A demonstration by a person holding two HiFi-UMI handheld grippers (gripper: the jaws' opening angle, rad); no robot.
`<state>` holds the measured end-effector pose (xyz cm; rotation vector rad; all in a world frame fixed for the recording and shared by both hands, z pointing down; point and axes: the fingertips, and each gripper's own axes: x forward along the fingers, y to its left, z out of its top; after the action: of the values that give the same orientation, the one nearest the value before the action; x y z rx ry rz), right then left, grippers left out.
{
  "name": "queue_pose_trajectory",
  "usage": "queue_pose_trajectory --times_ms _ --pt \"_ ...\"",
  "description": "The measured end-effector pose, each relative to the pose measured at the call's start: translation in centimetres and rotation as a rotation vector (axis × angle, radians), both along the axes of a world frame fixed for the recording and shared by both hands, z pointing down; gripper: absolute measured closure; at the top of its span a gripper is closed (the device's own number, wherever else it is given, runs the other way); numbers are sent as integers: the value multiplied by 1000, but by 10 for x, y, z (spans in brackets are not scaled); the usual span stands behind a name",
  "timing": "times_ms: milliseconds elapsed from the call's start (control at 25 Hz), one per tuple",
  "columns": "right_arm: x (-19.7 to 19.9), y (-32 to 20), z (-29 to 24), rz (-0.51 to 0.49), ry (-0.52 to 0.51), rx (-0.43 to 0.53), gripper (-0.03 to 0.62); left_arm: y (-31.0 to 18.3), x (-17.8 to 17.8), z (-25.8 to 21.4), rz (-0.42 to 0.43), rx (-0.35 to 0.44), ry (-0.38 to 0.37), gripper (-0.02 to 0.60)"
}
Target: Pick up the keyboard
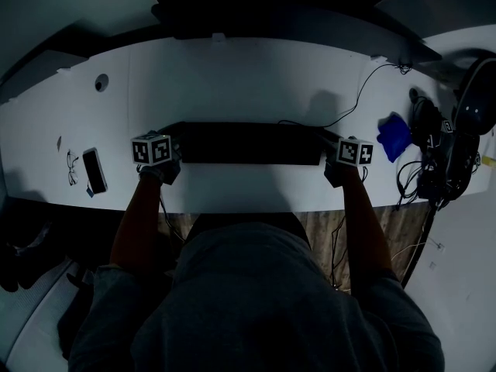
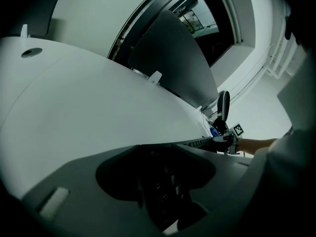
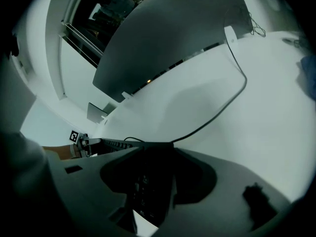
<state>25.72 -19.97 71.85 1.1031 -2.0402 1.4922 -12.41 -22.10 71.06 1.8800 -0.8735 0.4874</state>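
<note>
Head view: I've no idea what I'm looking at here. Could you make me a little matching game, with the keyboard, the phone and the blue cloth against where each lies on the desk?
Things:
1. keyboard
2. phone
3. blue cloth

Places:
A. right part of the desk, beside a tangle of cables
B. left part of the desk, next to a pair of glasses
C. middle of the desk, towards its near edge

Pairs: 1-C, 2-B, 3-A.
</note>
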Motion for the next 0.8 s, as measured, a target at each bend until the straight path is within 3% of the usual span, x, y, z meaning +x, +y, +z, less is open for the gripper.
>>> queue_pose_trajectory --times_ms 360,520,800 --pt "2 1 -2 23 -24 -11 413 2 1 -4 -14 -4 35 393" --pt "1 2 -11 0 -15 23 413 3 -2 -14 -30 21 62 417" --pt "-3 0 -33 -46 1 98 413 8 -7 -29 -20 66 41 414"
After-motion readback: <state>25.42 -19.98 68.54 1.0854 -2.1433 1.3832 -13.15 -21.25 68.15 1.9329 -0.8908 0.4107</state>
